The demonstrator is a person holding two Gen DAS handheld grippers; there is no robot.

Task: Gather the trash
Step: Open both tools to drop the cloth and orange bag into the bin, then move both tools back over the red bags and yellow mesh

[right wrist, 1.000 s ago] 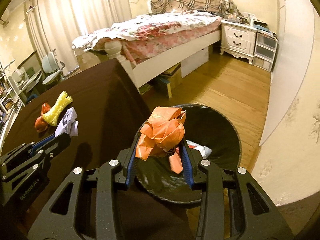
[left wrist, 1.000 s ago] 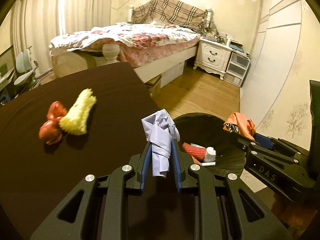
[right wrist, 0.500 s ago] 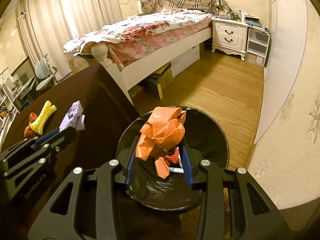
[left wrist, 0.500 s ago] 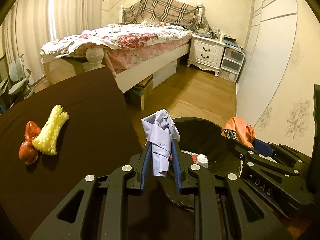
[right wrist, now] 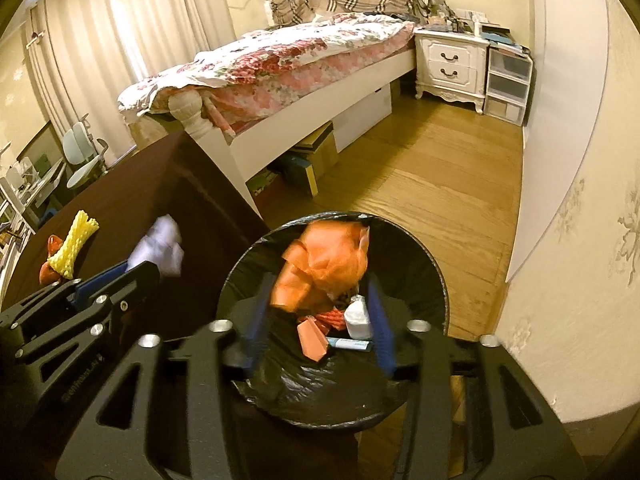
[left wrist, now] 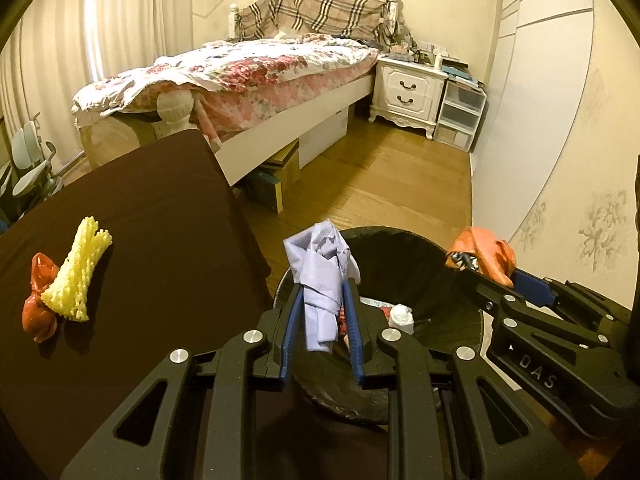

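Risk: left tongs [left wrist: 322,312], clenched on lavender paper [left wrist: 322,276], sit near the bin [right wrist: 434,276] rim; right tongs [right wrist: 316,312] spread, orange wrapper [right wrist: 324,264] loose.

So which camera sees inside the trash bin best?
The right wrist view: it looks straight down into the trash bin, showing the rubbish at the bottom. The left wrist view catches the bin sideways, partly hidden behind the left gripper.

We see pale lavender paper [left wrist: 322,268], an orange bag [right wrist: 328,258] and a black bin liner [right wrist: 436,276]. On our dark brown table [left wrist: 160,216] lie yellow foam netting [left wrist: 78,272] and a red wrapper [left wrist: 38,302].
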